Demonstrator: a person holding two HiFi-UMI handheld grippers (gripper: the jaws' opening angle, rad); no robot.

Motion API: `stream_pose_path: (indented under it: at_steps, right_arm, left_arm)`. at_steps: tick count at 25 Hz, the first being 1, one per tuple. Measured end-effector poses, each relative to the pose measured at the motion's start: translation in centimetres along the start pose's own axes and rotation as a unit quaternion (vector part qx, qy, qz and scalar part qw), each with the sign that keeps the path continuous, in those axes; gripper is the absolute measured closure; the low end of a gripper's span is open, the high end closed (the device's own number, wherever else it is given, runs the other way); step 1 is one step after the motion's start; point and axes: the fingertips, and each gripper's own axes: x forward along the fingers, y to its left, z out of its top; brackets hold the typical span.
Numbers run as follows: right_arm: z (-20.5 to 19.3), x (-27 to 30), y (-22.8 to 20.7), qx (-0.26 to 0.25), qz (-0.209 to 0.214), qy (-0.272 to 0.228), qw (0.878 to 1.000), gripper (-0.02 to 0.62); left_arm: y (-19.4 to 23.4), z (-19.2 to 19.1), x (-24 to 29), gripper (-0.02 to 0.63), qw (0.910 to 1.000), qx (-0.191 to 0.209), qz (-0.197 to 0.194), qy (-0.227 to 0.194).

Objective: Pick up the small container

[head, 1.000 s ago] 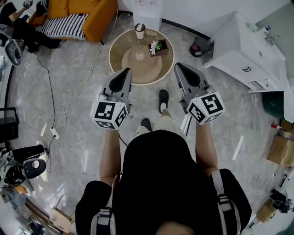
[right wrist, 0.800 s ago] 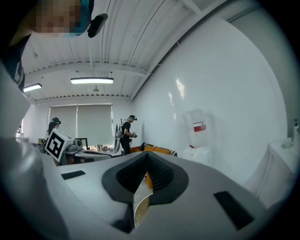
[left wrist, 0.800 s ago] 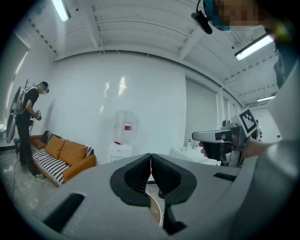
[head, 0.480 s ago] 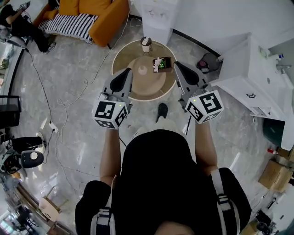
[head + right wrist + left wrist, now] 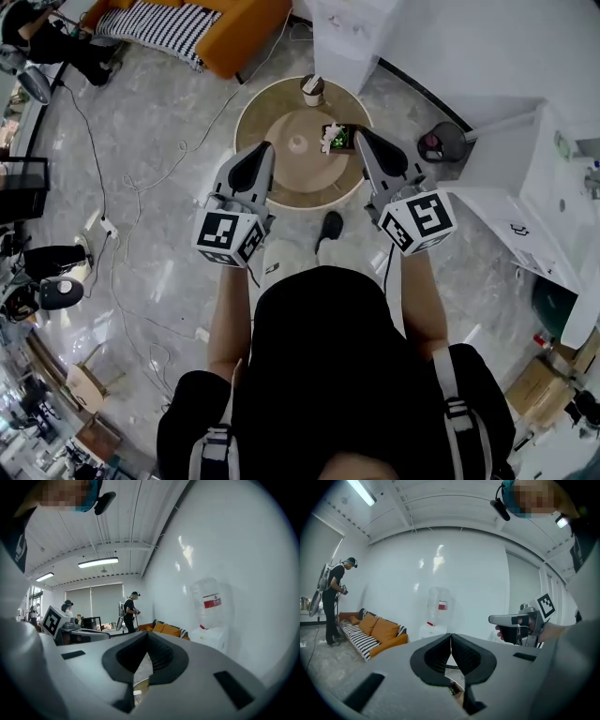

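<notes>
With jaws pressed together on nothing, the left gripper (image 5: 263, 150) and right gripper (image 5: 361, 137) are hovering over the round table's (image 5: 265, 111) near edge, the small container (image 5: 298, 143) sitting at its centre, ahead between them, seemingly nearer the left.

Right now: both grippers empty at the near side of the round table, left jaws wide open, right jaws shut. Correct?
One thing is off: the left gripper is not open. The left gripper view shows its pads meeting with nothing between them. The rest stands: the right gripper is shut and empty, and both are at the near side of the round table.
</notes>
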Motion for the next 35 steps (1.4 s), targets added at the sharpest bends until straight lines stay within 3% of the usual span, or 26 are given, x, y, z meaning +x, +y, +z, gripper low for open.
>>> stream_pose_path:
  at_steps: [8,18,27,31,35]
  right_arm:
    - [-2.4,2.7,-0.6,0.012,0.012,0.028,0.999,0.591]
    - [-5.8,6.4,-1.4,0.013,-0.02,0.061,0.998,0.591]
    - [-9.9,10.0,-2.9,0.012,-0.058,0.097,0.994,0.591]
    - [-12.1,11.8,-2.7,0.011,-0.054,0.12,0.991,0.591]
    - [-14.0,12.8,-3.0,0.019,-0.057,0.135,0.989,0.591]
  left_arm:
    - [1.0,-2.0,1.8,0.586,0.9997,0.004,-0.01,0.023]
    - [5.3,-6.4,5.0,0.586,0.998,0.015,-0.038,0.048]
    - [8.5,-12.6,8.9,0.586,0.9937,0.014,-0.085,0.071]
    - [9.2,-16.3,10.3,0.586,0.9895,0.017,-0.113,0.089]
    - [9.9,-19.2,11.6,0.586,0.9867,-0.005,-0.128,0.1]
